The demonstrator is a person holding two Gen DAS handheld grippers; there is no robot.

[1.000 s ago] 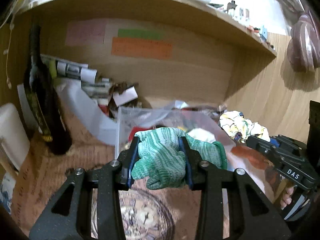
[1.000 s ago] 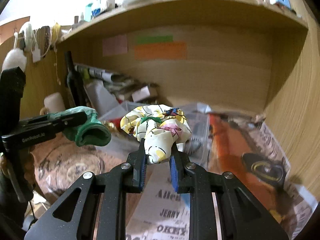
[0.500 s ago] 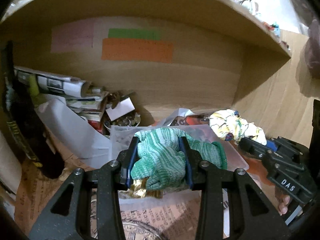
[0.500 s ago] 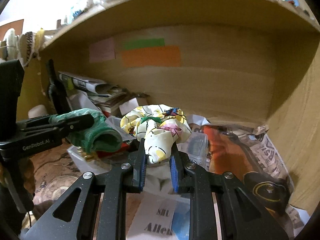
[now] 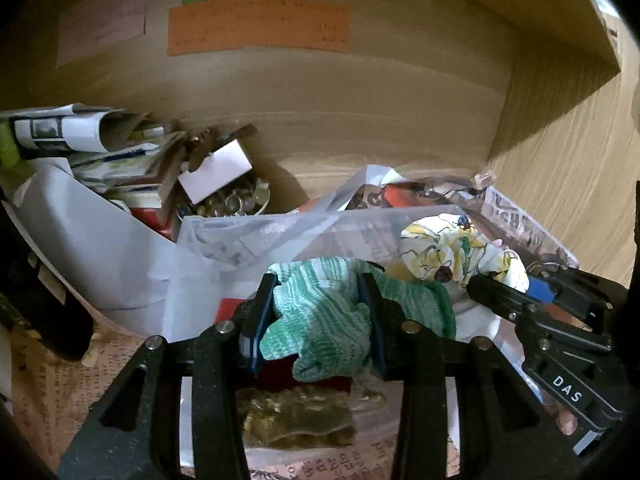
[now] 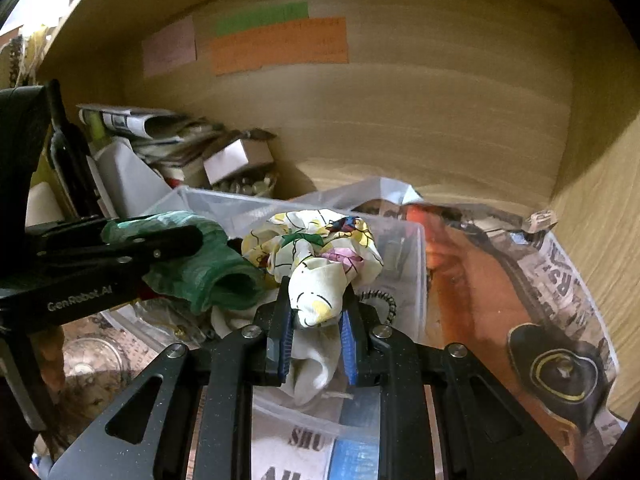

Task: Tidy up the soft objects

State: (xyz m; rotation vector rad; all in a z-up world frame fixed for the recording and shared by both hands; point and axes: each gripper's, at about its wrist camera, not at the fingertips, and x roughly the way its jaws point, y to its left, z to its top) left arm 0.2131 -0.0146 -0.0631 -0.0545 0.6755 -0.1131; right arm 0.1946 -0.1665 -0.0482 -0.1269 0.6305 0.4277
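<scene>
Matte black, faintly speckled plastic on the left gripper (image 5: pixel 318 320) and right gripper (image 6: pixel 314 338) alike. Two angular arms on each, with triangular cut-outs and round silver screws at the joints. Blue pads lining the inner faces of the fingers (image 6: pixel 280 340). White lettering "GenRobot.AI" along the side of the left one, "DAS" on the right one. Bare skin of a fingertip (image 5: pixel 566 424) just under the "DAS" marking.

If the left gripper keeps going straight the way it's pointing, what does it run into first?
Probably the far wall of the clear plastic bin. The left gripper, shut on the green glove, points across the bin's open top; depth is unclear, so it might pass above that wall.
</scene>
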